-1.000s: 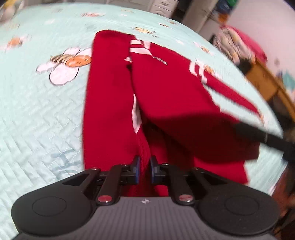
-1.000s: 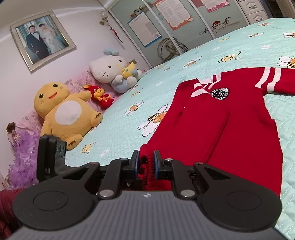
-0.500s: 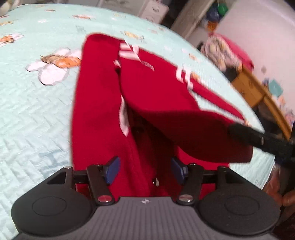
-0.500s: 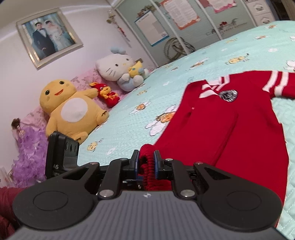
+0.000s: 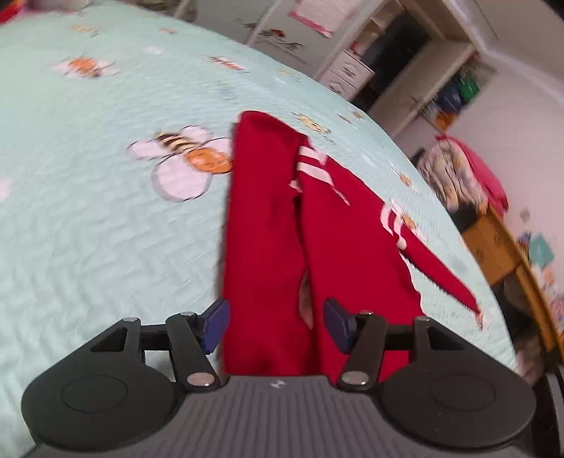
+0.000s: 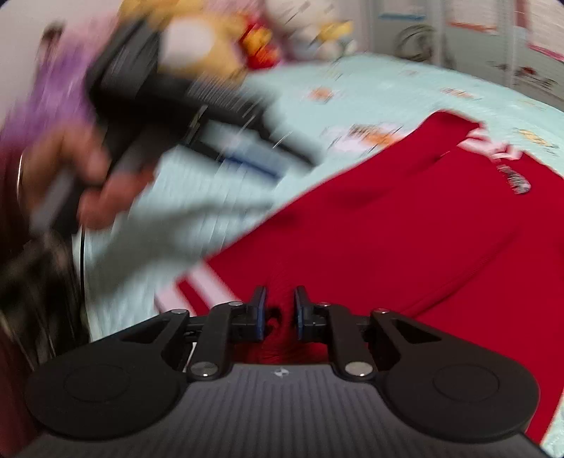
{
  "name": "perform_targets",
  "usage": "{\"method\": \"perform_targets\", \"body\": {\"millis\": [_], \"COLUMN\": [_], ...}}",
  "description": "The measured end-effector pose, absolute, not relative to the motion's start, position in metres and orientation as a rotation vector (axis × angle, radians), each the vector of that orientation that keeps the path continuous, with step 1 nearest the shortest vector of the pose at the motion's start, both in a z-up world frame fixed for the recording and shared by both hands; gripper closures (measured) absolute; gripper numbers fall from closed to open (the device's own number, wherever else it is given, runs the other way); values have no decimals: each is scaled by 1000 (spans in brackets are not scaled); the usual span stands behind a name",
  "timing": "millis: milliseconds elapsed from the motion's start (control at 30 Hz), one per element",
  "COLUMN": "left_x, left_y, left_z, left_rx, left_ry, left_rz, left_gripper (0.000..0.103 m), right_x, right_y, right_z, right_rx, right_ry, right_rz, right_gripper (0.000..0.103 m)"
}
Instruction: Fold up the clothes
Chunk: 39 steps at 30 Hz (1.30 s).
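Observation:
A red knit sweater (image 5: 268, 229) with white stripes lies on the mint bedspread (image 5: 105, 229), one half folded over the other and a sleeve (image 5: 440, 274) trailing right. My left gripper (image 5: 276, 326) hovers open over its near hem, blue pads well apart and clear of the cloth. In the blurred right wrist view the sweater (image 6: 405, 246) lies flat below. My right gripper (image 6: 279, 313) has its jaws opening, and the red hem sits loosely between them with a dark gap beside it. The left gripper's black body (image 6: 148, 88) shows blurred at upper left.
A person's hand (image 6: 98, 183) holds the left gripper. Plush toys (image 6: 246, 31) line the head of the bed. White drawers and shelves (image 5: 352, 70) stand beyond the bed, with a wooden desk (image 5: 500, 246) and a pile of clothes (image 5: 458, 169) at right.
The left gripper opened, let go of the hem and drew back. The raised half of the sweater came down flat. The right gripper swung across, rolled, and its jaws widened.

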<state>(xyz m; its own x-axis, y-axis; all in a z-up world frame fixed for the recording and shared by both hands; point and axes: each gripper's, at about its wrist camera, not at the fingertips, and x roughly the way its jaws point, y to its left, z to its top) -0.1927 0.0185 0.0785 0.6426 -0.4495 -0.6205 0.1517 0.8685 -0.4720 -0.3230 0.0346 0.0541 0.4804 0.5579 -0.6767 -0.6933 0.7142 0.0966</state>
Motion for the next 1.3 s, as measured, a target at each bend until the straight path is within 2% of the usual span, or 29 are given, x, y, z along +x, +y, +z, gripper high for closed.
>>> {"method": "perform_targets", "body": {"millis": [33, 67, 133, 267, 433, 567, 700, 933, 1100, 1167, 1200, 1233, 1300], "left_x": [-186, -176, -157, -119, -72, -28, 18, 100, 128, 132, 132, 131, 127], "left_y": [14, 10, 0, -18, -43, -47, -39, -26, -35, -36, -36, -36, -35], "left_z": [80, 81, 81, 83, 90, 88, 81, 55, 41, 37, 35, 34, 32], "left_rx": [-376, -357, -322, -288, -273, -310, -364, -374, -254, -240, -238, -237, -237], "left_ry": [806, 805, 802, 783, 726, 712, 695, 732, 730, 717, 708, 699, 675], "left_rz": [-360, -368, -385, -406, -409, -362, -278, -201, -261, -270, -274, -278, -306], "left_gripper": [42, 41, 41, 41, 44, 64, 71, 72, 68, 68, 67, 64, 57], "right_x": [-327, -330, -335, -330, -284, -230, -178, -88, -46, -30, -19, -13, -14], "right_y": [38, 38, 34, 2, -59, -98, -95, -83, -88, -83, -78, -72, -69], "right_z": [51, 53, 58, 72, 74, 56, 48, 48, 21, 4, -7, -13, -9], "right_rx": [-229, -229, -217, -29, 377, 661, 695, 784, 885, 888, 867, 831, 770], "right_ry": [749, 747, 743, 742, 666, 627, 579, 463, 410, 449, 527, 588, 587], "right_rz": [775, 782, 793, 838, 703, 507, 430, 336, 380, 422, 433, 425, 394], "right_gripper": [74, 63, 52, 52, 52, 52, 52, 53, 53, 53, 55, 70, 71]}}
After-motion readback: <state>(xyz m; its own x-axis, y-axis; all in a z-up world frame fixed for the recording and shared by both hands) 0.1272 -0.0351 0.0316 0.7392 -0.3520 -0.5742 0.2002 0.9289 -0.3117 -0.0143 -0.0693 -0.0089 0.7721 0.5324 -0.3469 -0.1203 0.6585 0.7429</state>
